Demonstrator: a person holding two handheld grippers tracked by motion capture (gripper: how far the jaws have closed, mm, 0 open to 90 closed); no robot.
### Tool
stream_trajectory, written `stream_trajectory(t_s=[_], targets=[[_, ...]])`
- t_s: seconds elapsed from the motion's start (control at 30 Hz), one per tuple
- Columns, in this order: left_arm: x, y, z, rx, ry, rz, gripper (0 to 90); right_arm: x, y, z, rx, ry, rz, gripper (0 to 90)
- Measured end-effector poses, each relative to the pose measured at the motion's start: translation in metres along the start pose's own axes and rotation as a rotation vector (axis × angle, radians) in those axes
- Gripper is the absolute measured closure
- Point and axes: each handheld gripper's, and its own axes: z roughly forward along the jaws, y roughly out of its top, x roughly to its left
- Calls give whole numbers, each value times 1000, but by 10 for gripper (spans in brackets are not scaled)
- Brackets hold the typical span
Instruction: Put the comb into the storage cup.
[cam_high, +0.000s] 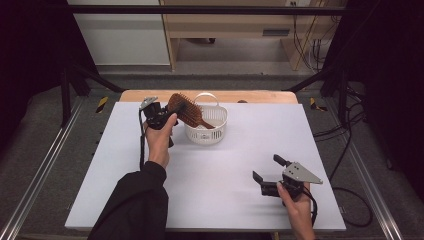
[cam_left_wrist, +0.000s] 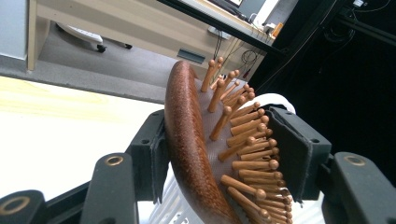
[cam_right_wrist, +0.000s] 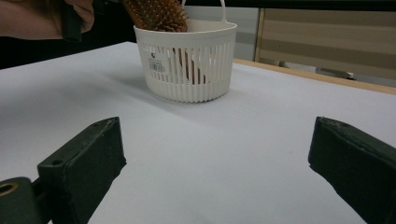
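A brown wooden hairbrush (cam_high: 187, 111) with peg bristles is held tilted, its handle reaching down into a white slotted basket (cam_high: 212, 134) at the back middle of the table. My left gripper (cam_high: 170, 114) is shut on the brush head; in the left gripper view the hairbrush (cam_left_wrist: 194, 154) sits clamped between the two black jaws, over the basket's rim. My right gripper (cam_high: 266, 169) stands open near the front right, nothing between its jaws. In the right gripper view the basket (cam_right_wrist: 187, 60) stands ahead with the hairbrush (cam_right_wrist: 156, 13) leaning out of its top.
The white table top (cam_high: 210, 175) has wide free room between the basket and the right gripper. A wooden strip (cam_high: 150, 95) runs along the far edge. Beyond lie metal frame rails, cables and a wooden shelf unit.
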Motion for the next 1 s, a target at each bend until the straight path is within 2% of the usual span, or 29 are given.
stream_trajectory(t_s=[0.73,1.0], targets=[[3,-1,2,-4,13,-11,392,1,0,1,5,0,-4,39],[4,-1,3,-5,38,8,362,1,0,1,5,0,-3,38]])
